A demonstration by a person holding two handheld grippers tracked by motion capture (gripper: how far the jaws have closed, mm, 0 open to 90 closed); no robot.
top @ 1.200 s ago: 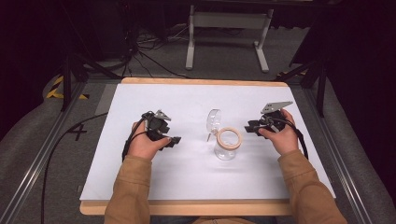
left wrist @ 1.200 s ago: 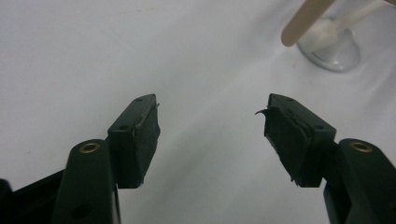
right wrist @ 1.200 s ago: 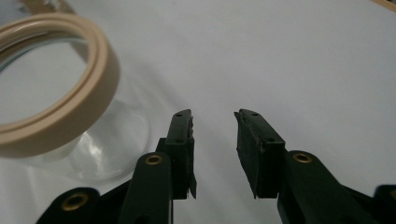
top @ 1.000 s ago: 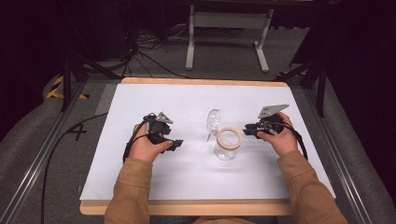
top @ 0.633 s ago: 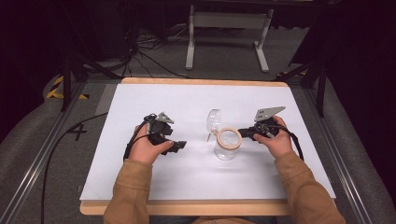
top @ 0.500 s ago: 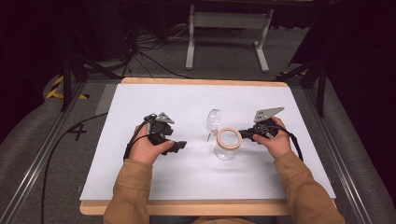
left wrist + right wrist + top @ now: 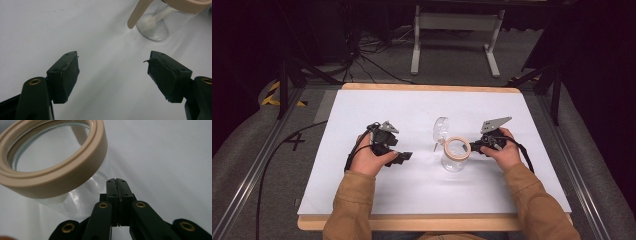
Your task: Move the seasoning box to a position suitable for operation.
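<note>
Glass jar [image 7: 455, 155] with a beige rim stands upright mid-worktop [image 7: 362, 195]. Right claw [image 7: 475, 148], pinched shut on nothing, sits just beside it at three o'clock; left claw [image 7: 406, 156], spread wide and empty, waits farther off at nine.

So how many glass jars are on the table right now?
1. The glass jar with a beige rim stands upright right of the white table's centre, beside the right gripper, with a clear glass lid behind it.
</note>
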